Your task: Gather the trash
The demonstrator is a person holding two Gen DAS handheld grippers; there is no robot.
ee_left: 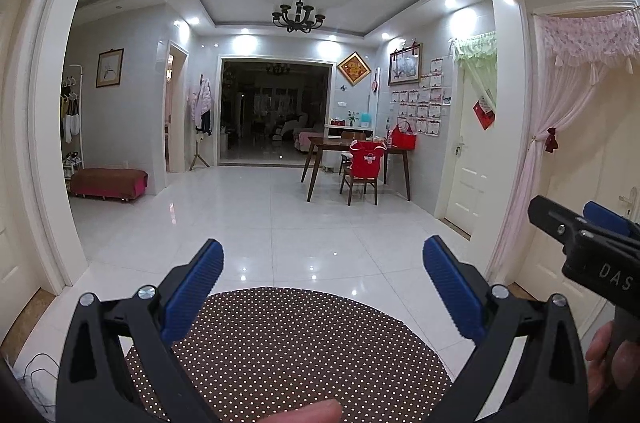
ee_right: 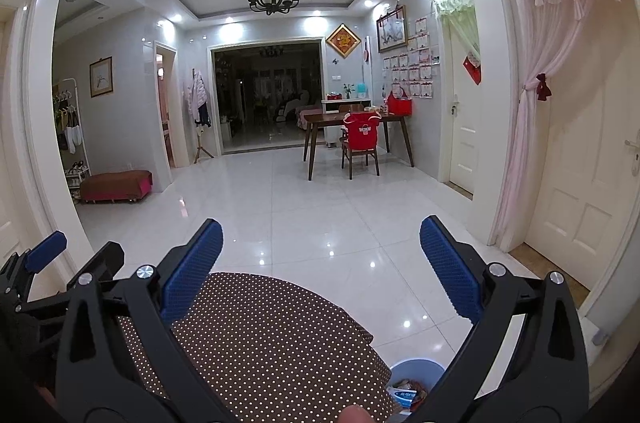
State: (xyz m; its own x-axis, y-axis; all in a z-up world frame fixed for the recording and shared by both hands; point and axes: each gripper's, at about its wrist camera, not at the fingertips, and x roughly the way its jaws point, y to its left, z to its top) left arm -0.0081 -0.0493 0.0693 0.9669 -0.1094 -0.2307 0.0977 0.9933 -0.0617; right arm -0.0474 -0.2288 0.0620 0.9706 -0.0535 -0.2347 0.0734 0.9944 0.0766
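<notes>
Plainly, the dotted counter [ee_left: 288, 351] lay bare below, and the bin [ee_right: 416, 379] stood on the floor at its right edge, trash already inside. Both the left tool [ee_left: 322, 283] and right tool [ee_right: 320, 263] gaped wide, holding nothing; tilting down to search seemed wise.

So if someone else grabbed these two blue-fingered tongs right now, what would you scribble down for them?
Left gripper: open, empty, held over the round brown table with the white-dotted cloth.
Right gripper: open, empty, over the same table's right edge.
Trash: a pale blue round bin stands on the white tiled floor beside the table, low in the right wrist view, with wrappers already inside.
Done: cannot tell who put those there; nothing is in hand now.
Left: no loose trash shows on the visible tabletop or floor. Look around for some, then drop it in the bin.
</notes>
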